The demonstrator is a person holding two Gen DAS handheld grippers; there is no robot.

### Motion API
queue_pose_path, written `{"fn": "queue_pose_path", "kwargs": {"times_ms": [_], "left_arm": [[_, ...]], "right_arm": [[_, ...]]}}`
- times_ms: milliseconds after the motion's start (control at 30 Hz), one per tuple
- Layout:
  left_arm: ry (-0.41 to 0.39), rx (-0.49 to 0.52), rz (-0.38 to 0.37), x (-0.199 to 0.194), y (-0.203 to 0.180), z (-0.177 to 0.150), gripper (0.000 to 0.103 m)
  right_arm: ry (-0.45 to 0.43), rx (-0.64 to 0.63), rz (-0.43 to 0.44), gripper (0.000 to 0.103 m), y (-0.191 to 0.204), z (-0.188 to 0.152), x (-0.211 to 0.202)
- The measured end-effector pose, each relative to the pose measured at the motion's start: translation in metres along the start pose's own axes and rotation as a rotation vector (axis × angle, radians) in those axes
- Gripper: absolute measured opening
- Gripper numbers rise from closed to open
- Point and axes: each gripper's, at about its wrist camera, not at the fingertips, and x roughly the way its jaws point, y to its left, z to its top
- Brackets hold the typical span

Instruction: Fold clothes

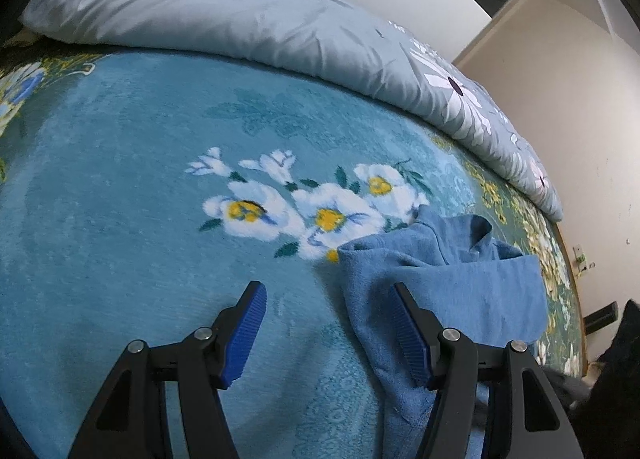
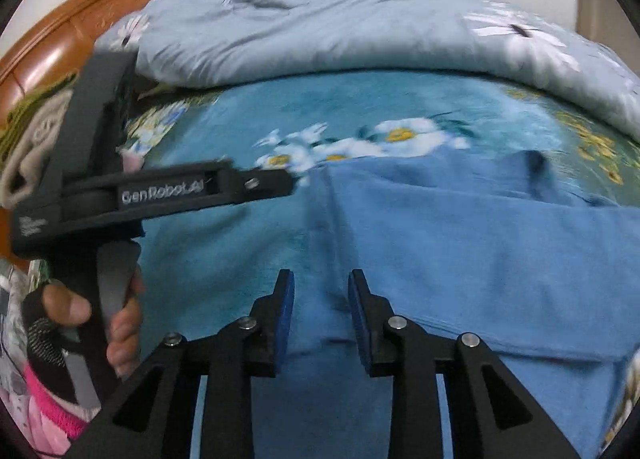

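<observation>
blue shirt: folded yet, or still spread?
Partly folded, not finished. The blue shirt shows a layered edge, its top is rumpled on the blanket, and both grippers are open.

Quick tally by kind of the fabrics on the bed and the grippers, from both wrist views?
Blue cotton garment: 1
Teal floral plush blanket: 1
Pale grey-blue floral duvet: 1
Grippers: 2, left gripper and right gripper, both open
Total: 5

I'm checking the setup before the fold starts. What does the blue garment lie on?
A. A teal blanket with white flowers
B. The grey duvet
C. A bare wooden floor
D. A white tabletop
A: the blue garment is spread on the teal blanket with white, yellow-centred flowers; the grey duvet is bunched up behind it, apart from the garment.
</observation>
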Motion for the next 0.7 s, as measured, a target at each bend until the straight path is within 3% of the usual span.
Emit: {"fn": "queue_pose_path", "kwargs": {"times_ms": [133, 267, 333, 533, 600, 700], "left_arm": [[-0.015, 0.046, 0.031, 0.001, -0.012, -0.003, 0.067], [0.044, 0.144, 0.154, 0.019, -0.027, -0.012, 0.067], [0.088, 0.183, 0.172, 0.028, -0.033, -0.017, 0.067], [0.094, 0.271, 0.251, 0.035, -0.045, -0.026, 0.070], [0.091, 0.260, 0.229, 0.031, -0.044, -0.025, 0.070], [0.071, 0.235, 0.138, 0.015, -0.046, -0.022, 0.070]], "right_arm": [[-0.093, 0.180, -0.125, 0.029, -0.064, -0.003, -0.039], [-0.130, 0.345, -0.264, 0.030, -0.126, -0.010, -0.064], [-0.124, 0.383, -0.349, 0.030, -0.150, -0.016, -0.070], [-0.061, 0.426, -0.371, 0.030, -0.175, -0.029, -0.054], [-0.071, 0.403, -0.379, 0.030, -0.170, -0.027, -0.058], [-0.120, 0.368, -0.324, 0.030, -0.155, -0.030, -0.085]]}}
